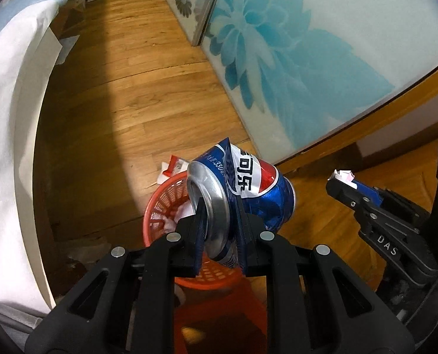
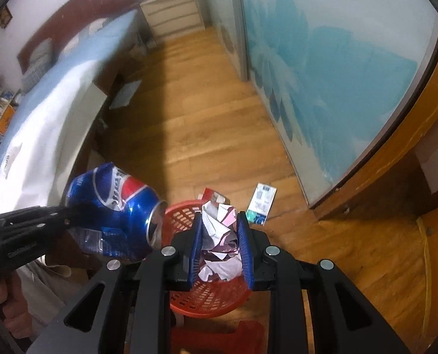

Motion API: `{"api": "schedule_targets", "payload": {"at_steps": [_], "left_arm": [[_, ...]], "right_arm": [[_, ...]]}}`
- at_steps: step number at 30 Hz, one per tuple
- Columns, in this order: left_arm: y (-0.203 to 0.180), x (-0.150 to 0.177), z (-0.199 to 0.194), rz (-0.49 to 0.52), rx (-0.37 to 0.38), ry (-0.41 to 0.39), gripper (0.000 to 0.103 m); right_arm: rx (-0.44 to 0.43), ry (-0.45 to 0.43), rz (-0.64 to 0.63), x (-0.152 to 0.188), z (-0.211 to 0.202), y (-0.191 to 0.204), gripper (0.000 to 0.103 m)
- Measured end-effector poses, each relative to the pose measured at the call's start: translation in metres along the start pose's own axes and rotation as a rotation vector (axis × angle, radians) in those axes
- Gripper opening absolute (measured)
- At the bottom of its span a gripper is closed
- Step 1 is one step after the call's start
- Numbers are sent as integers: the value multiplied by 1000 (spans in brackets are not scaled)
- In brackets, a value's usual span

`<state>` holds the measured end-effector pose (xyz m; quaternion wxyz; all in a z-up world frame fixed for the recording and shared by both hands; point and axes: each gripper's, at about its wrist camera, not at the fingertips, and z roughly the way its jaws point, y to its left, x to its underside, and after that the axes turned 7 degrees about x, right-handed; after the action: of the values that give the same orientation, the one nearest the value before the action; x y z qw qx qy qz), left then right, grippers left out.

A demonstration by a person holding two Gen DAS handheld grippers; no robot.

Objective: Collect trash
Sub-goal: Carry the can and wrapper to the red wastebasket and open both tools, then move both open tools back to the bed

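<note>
Black gripper (image 1: 219, 230), blue pads (image 2: 245, 247), silver screws.

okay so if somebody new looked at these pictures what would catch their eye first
The crushed Pepsi can, clamped in the left gripper above the red basket. Next, the crumpled paper pinched in the right gripper over that basket, and the big blue flower door along the right.

The crushed can (image 1: 242, 194) and crumpled paper (image 2: 219, 236) hide most of the red basket's (image 2: 186, 215) contents.
</note>
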<state>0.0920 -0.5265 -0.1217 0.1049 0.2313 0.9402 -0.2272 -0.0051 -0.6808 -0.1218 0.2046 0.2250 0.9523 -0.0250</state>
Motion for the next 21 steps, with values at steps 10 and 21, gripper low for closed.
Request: {"api": "schedule_targets", "payload": {"at_steps": [10, 21], "left_arm": [[1, 2, 8, 6, -49, 51, 49], [20, 1, -26, -80, -18, -105, 50]], "right_arm": [[33, -12, 0, -1, 1, 12, 44], [47, -89, -15, -15, -28, 25, 49]]}}
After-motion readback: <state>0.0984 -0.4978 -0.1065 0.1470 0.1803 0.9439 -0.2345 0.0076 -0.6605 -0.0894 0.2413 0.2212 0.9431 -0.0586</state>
